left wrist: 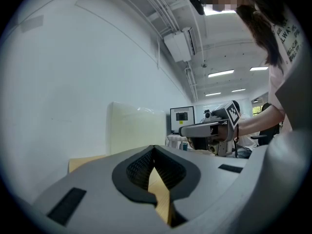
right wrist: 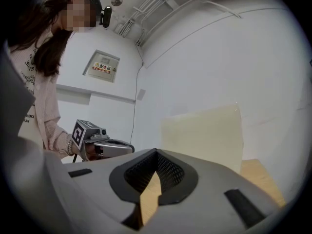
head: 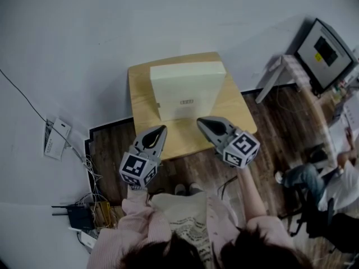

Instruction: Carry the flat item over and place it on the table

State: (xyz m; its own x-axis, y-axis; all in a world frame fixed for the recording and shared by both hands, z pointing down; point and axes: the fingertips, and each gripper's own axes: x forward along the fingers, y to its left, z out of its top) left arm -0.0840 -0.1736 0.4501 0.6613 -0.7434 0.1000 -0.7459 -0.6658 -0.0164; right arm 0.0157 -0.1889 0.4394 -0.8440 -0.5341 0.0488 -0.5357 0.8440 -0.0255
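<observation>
Head view: cream flat box (head: 187, 88) on wooden bench (head: 235, 114), 12 o'clock; left tongs (head: 162, 129) and right tongs (head: 201, 120) shut, empty; placement seemingly done, next back away.

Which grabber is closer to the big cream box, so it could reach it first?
Probably the right gripper: its shut fingers point at the lower edge of the cream box. The left gripper, also shut, sits slightly farther back.
</observation>
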